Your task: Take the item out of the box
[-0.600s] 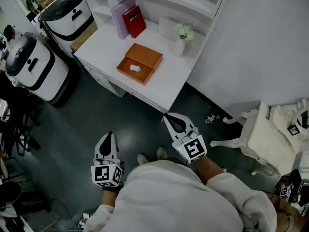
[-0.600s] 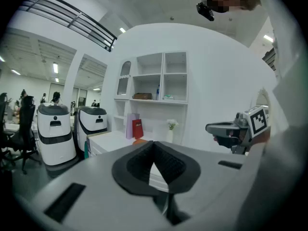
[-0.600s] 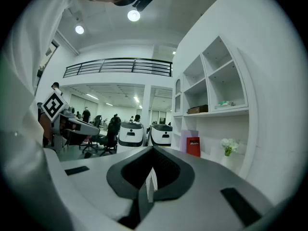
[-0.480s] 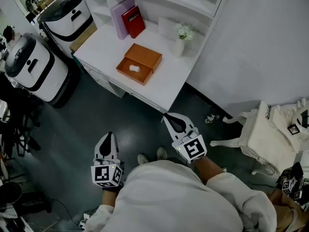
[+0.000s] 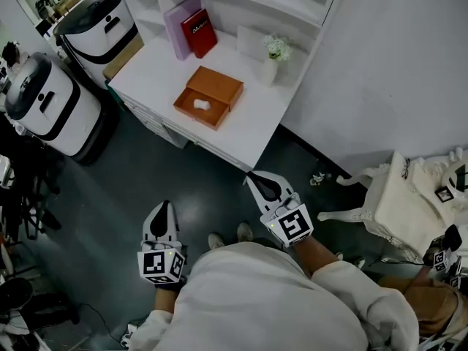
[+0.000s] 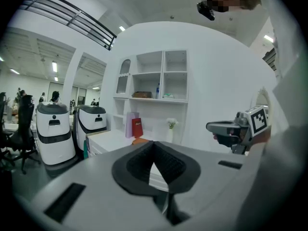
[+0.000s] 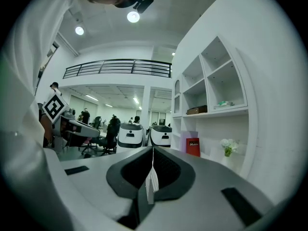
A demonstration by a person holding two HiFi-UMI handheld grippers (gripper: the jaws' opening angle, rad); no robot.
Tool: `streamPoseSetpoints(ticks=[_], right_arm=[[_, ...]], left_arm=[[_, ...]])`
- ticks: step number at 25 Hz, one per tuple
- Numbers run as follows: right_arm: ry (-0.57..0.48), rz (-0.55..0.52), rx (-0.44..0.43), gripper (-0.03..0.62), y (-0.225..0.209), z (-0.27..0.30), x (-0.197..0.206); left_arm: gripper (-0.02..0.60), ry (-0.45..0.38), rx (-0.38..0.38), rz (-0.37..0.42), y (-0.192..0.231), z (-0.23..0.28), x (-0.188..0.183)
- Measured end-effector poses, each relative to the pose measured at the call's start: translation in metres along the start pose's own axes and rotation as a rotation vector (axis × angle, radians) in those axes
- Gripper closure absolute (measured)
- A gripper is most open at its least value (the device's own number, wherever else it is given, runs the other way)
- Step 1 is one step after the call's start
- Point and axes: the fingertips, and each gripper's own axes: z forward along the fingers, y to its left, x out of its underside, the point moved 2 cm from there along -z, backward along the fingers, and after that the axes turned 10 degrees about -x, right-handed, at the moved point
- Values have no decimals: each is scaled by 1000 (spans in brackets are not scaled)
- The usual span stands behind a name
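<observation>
An open orange box [image 5: 208, 96] lies on the white desk [image 5: 248, 126], its lid folded back. A small white item [image 5: 202, 104] rests inside the tray. Both grippers hang over the dark floor, well short of the desk. My left gripper [image 5: 162, 212] is shut with nothing in it, its jaws meeting in the left gripper view [image 6: 154, 148]. My right gripper [image 5: 257, 178] is shut and empty too, its tip near the desk's front corner. In the right gripper view its jaws [image 7: 153, 153] touch along one line.
A purple book [image 5: 184, 22] and red book [image 5: 201, 31] lean in the shelf nook. A vase of white flowers [image 5: 275, 54] stands right of the box. Two white robots [image 5: 51, 97] stand left of the desk. An ornate white chair [image 5: 401, 210] is at right.
The head view has shifted slightly, so the desk and box sit a little further left and up. Both grippers stay where they were.
</observation>
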Motion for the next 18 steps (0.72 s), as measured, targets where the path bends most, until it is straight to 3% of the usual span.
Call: streamPoseSetpoints(ticks=[1, 3, 4, 7, 18], right_arm=[[-1, 9, -8, 553, 0, 1, 0], [-17, 13, -28, 377, -1, 4, 0], [-38, 2, -35, 346, -2, 4, 0], [-70, -30, -46, 326, -6, 5, 1], [-12, 0, -78, 343, -25, 5, 15]], left_arm=[[574, 0, -1, 0, 0, 1, 0], [574, 1, -4, 1, 1, 1, 0], [574, 1, -6, 2, 1, 2, 0], [574, 1, -16, 2, 1, 4, 0], [574, 8, -86, -4, -10, 2, 11]])
